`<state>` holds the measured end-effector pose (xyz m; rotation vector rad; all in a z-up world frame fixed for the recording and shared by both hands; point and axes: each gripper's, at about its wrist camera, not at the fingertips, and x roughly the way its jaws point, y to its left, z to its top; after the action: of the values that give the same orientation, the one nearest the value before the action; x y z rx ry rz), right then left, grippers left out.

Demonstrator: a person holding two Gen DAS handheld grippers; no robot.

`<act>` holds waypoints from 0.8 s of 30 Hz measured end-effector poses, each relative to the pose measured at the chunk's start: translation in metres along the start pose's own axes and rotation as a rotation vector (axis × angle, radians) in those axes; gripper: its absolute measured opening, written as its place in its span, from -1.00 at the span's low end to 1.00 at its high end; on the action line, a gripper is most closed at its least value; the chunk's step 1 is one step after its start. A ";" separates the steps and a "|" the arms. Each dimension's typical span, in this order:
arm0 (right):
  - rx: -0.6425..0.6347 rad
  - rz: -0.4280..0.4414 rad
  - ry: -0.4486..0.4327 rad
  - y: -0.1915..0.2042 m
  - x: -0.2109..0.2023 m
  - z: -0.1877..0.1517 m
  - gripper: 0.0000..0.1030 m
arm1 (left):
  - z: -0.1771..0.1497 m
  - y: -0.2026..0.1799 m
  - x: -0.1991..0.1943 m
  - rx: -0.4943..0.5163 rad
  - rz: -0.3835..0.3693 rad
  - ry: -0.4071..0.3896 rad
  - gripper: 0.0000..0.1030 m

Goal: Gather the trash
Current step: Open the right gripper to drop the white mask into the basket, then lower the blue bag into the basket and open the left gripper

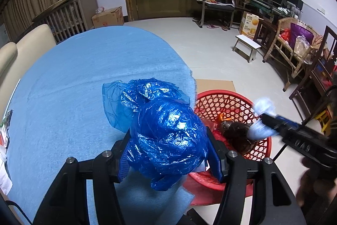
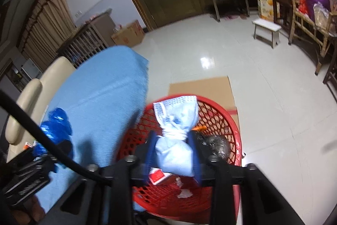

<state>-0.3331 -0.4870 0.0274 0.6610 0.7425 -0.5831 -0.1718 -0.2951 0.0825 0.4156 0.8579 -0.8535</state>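
Note:
My left gripper (image 1: 168,140) is shut on a crumpled blue plastic bag (image 1: 166,136) above the right edge of the blue table (image 1: 73,88). My right gripper (image 2: 172,149) is shut on a pale blue-white wad of cloth or paper (image 2: 177,140) and holds it over the red mesh basket (image 2: 221,115). That gripper and wad also show in the left wrist view (image 1: 261,119), over the basket (image 1: 227,98). The basket holds a dark bag (image 2: 217,144), a red packet (image 2: 158,177) and white scraps (image 2: 185,193).
The basket stands on flat cardboard (image 2: 202,85) on the tiled floor beside the table. A beige chair back (image 1: 25,43) is at the table's far left. A small white stool (image 1: 247,43), wicker chairs and a cluttered desk stand further right.

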 end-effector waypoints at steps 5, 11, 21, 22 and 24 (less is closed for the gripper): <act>0.068 0.006 0.020 -0.022 0.004 -0.004 0.78 | 0.004 -0.012 0.005 0.025 -0.021 0.006 0.21; 0.151 -0.008 -0.059 -0.049 -0.034 -0.003 0.78 | 0.010 -0.040 0.017 0.071 -0.074 0.030 0.21; 0.213 -0.018 -0.111 -0.070 -0.057 0.005 0.78 | 0.010 -0.079 0.042 0.127 -0.136 0.092 0.21; 0.213 -0.016 -0.111 -0.070 -0.058 0.006 0.78 | 0.011 -0.080 0.042 0.130 -0.135 0.091 0.21; 0.212 -0.015 -0.113 -0.069 -0.059 0.006 0.78 | 0.011 -0.081 0.042 0.132 -0.134 0.091 0.21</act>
<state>-0.4130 -0.5226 0.0527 0.8121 0.5846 -0.7134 -0.2159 -0.3715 0.0563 0.5202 0.9236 -1.0250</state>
